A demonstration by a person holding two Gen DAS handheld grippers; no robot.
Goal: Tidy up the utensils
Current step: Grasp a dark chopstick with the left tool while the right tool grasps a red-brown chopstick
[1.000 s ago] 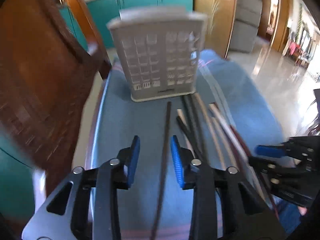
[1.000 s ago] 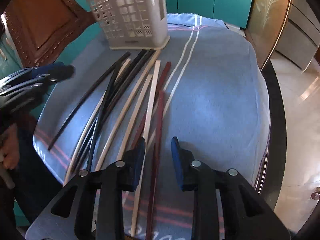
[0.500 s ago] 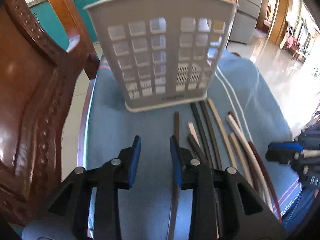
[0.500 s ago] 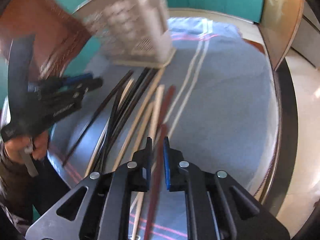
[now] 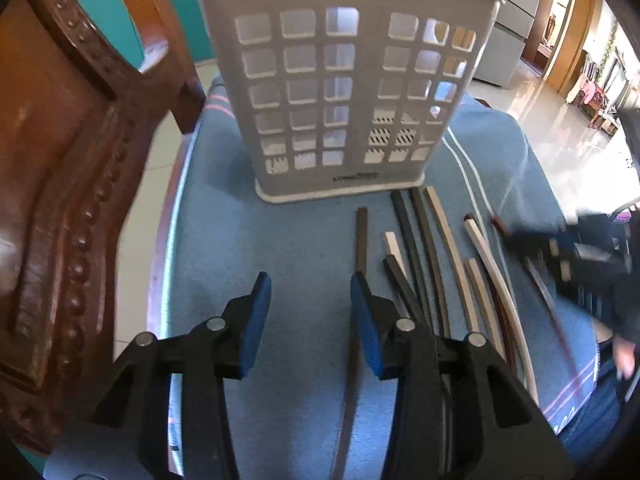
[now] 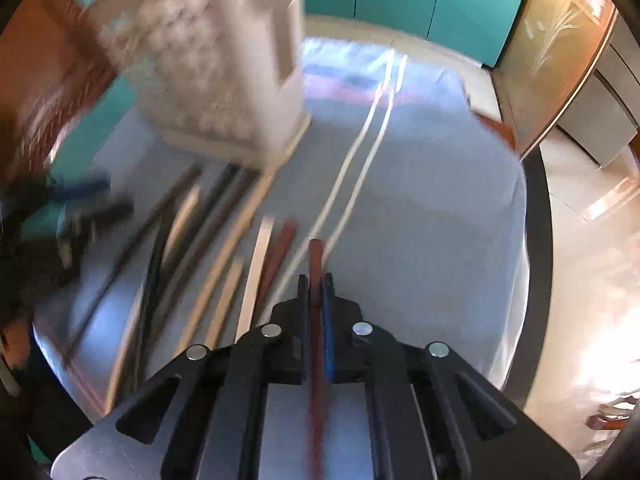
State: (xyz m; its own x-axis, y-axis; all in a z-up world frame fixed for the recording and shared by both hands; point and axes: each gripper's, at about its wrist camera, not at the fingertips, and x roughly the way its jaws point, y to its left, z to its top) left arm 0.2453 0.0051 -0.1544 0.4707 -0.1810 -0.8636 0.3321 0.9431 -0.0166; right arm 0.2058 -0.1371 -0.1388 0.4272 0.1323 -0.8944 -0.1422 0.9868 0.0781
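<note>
right gripper (image 6: 316, 292) clenched on reddish-brown chopstick (image 6: 315, 256), stick held between blue pads, pointing past grey utensil basket (image 5: 344, 92). left gripper (image 5: 310, 312) released, jaws spread, nothing held, hovering before basket. remaining chopsticks (image 5: 432, 256) laid fanned on blue cloth (image 5: 256, 248) just in front of basket. wooden chair (image 5: 60, 168) seen left of basket.

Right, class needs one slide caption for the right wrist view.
Right tongs shut on a reddish-brown stick, lifted above the blue cloth near the white basket.
</note>
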